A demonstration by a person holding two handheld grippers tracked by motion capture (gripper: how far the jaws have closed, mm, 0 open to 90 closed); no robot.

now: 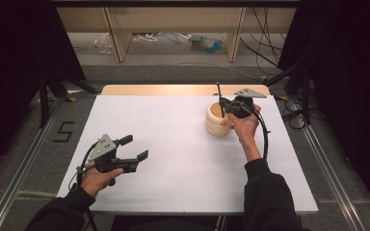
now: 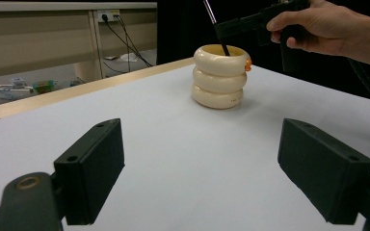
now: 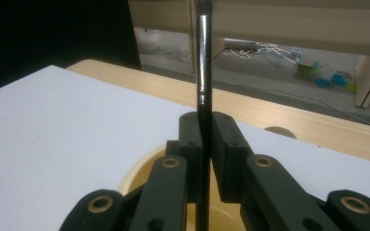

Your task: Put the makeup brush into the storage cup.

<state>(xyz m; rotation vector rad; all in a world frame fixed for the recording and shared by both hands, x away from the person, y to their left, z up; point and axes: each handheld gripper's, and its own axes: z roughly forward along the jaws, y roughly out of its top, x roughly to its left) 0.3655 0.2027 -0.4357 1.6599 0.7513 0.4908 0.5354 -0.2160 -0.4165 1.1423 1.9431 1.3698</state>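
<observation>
White and flat, the desk (image 1: 173,159) is the biggest thing before me, and I take the cream holder (image 1: 218,120) as my landmark for all places. This holder looks like three soft rings stacked one on another; it stands upright on the far right part of the desk, with a small orange spot (image 2: 247,62) on its upper ring.

My right gripper (image 1: 227,109) is just over the holder's mouth. Its jaws are closed tight on a thin black stick (image 3: 203,72), maybe a pen or a brush, I cannot tell which. The stick stands almost upright, and in the left gripper view its lower end goes inside the holder's opening. Whether the tip touches the bottom is hidden from me.

My left gripper (image 1: 134,148) hangs well apart from the holder, on the near left side, low over the desk. Its jaws are spread wide and nothing is between them.

I judge the step in hand is putting the stick into the holder, and it is nearly finished. The next move, I think, calls for lowering my right gripper a little more, keeping the stick straight so it does not push the rim, then opening the jaws gently. The holder looks light and nothing steadies it, so a side push could tip it.
</observation>
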